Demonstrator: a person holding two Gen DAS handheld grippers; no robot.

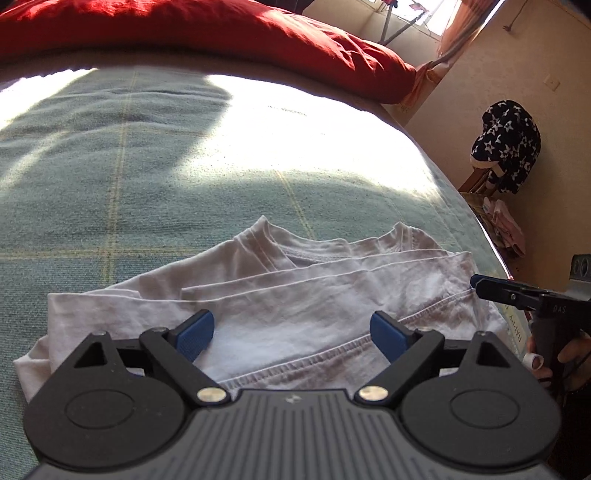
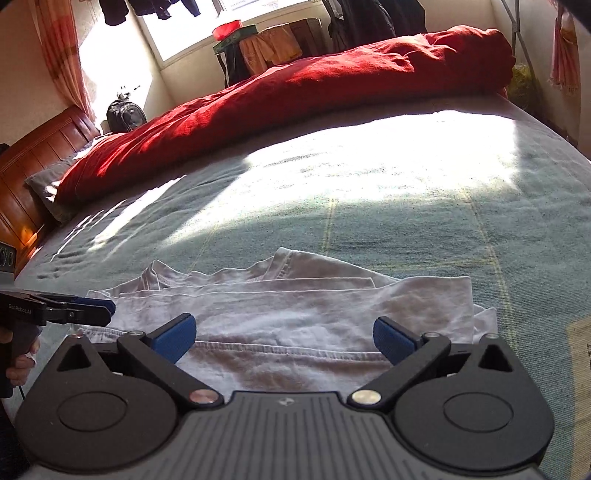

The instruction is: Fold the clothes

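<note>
Sunlit bedroom, green checked bed cover [image 1: 110, 177] spread flat, strong glare across its middle.

Left claw [image 1: 291, 334]: blue pads wide apart, gripping nothing, poised just above the near hem of the white T-shirt [image 1: 295, 295]. Right claw [image 2: 286, 338]: equally wide, empty, over the same hem from the other side. Each claw visible edge-on in the other's view, beside the shirt's outer edges. Part of a hand [image 1: 569, 350] on the right handle at the frame's edge.

T-shirt lying on the bed cover close to the near edge of the bed, already partly folded: sides turned in, several layered edges stacked across the body, neckline [image 1: 332, 243] pointing away toward the far side. Folded shape slightly skewed, one corner sticking out at the side.

Beyond the shirt, bare cover, then a rumpled red duvet [image 2: 295, 85] along the far side. Wooden headboard [image 2: 33, 162] at one end, backpack [image 2: 125, 114] beside it, clothes hanging at the window [image 2: 229, 22]. Dark star-patterned garment [image 1: 506, 144] heaped on a chair near the wall.

Probable next step: pinching the near hem and carrying it over toward the collar. Risks from here:
- Pinching only the top layer, thin cotton separating easily, so the turned-in sides spill open on the lift.
- Pads catching the bed cover along with the hem, dragging it up and rucking the fold.
- Uneven grip heights between the two sides, worsening the existing skew.
- Glare washing out the layered edges, making the hem hard to pick out.
</note>
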